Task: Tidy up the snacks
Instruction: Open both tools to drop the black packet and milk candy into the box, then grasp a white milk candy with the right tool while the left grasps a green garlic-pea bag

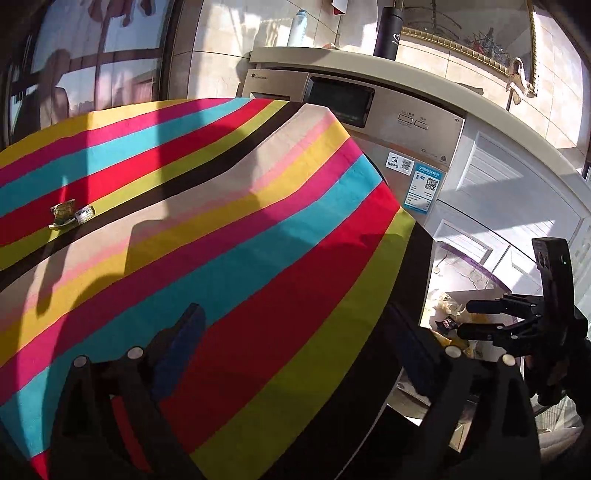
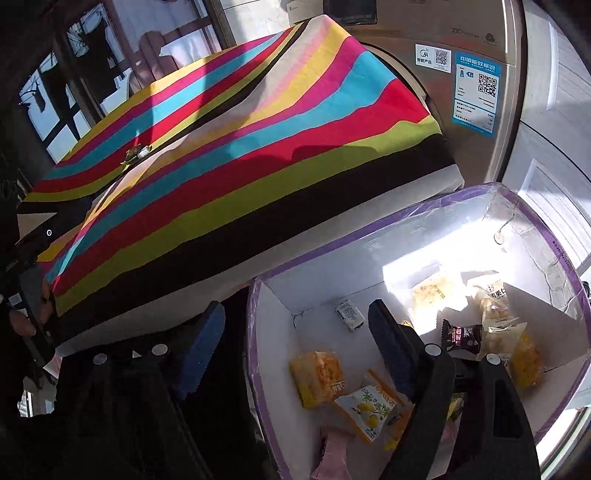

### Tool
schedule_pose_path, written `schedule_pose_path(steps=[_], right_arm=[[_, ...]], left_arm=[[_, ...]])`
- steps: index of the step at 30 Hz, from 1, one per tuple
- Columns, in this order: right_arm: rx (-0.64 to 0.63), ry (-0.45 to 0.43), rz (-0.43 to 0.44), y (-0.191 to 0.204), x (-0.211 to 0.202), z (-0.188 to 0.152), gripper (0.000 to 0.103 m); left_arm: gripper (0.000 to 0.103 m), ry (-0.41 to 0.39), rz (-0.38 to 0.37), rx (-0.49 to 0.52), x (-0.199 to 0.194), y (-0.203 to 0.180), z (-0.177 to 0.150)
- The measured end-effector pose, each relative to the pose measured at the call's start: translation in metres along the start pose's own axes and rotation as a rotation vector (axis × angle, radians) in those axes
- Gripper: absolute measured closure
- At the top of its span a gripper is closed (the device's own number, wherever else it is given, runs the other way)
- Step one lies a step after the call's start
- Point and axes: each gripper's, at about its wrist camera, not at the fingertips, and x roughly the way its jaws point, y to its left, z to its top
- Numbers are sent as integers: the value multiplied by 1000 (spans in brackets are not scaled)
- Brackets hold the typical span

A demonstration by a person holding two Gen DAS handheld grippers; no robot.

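Note:
A table under a striped cloth [image 1: 229, 221] bears two small wrapped snacks [image 1: 70, 216], far left; the right wrist view shows them too [image 2: 138, 153]. My left gripper [image 1: 295, 339] hangs open over the cloth's near corner, with nothing between its fingers. To the right of the table stands a white box with a purple rim [image 2: 406, 212]. Inside lie several snacks: a yellow packet [image 2: 317, 376], a lemon packet [image 2: 365, 410], a dark candy [image 2: 460, 334]. My right gripper [image 2: 295, 343] is open above the box's left wall, holding nothing; it also shows in the left wrist view [image 1: 471, 318].
A silver appliance [image 1: 417, 158] with stickers stands just behind the table and box. The counter above it carries a black bottle [image 1: 388, 29] and a white bottle [image 1: 297, 27]. White cabinet doors [image 1: 498, 177] are on the right, windows on the left.

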Motion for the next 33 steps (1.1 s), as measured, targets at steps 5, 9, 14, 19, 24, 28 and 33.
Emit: schedule_pose_path(steps=[5, 9, 14, 19, 24, 28, 33], right_arm=[[-155, 3, 99, 78, 28, 43, 18], [-246, 22, 177, 142, 60, 76, 16], [-287, 81, 222, 206, 118, 120, 16], [-229, 100, 196, 242, 180, 169, 16], [-281, 70, 125, 283, 237, 214, 16], [-322, 59, 74, 314, 278, 247, 19], [-382, 79, 26, 345, 315, 274, 24]], left_arm=[[2, -22, 254, -78, -27, 79, -3], [2, 12, 389, -141, -33, 141, -8], [2, 102, 396, -336, -26, 213, -15], [2, 137, 363, -484, -21, 245, -22], [2, 135, 410, -472, -22, 239, -26], [2, 134, 420, -476, -20, 237, -25], [2, 115, 400, -495, -23, 236, -26]])
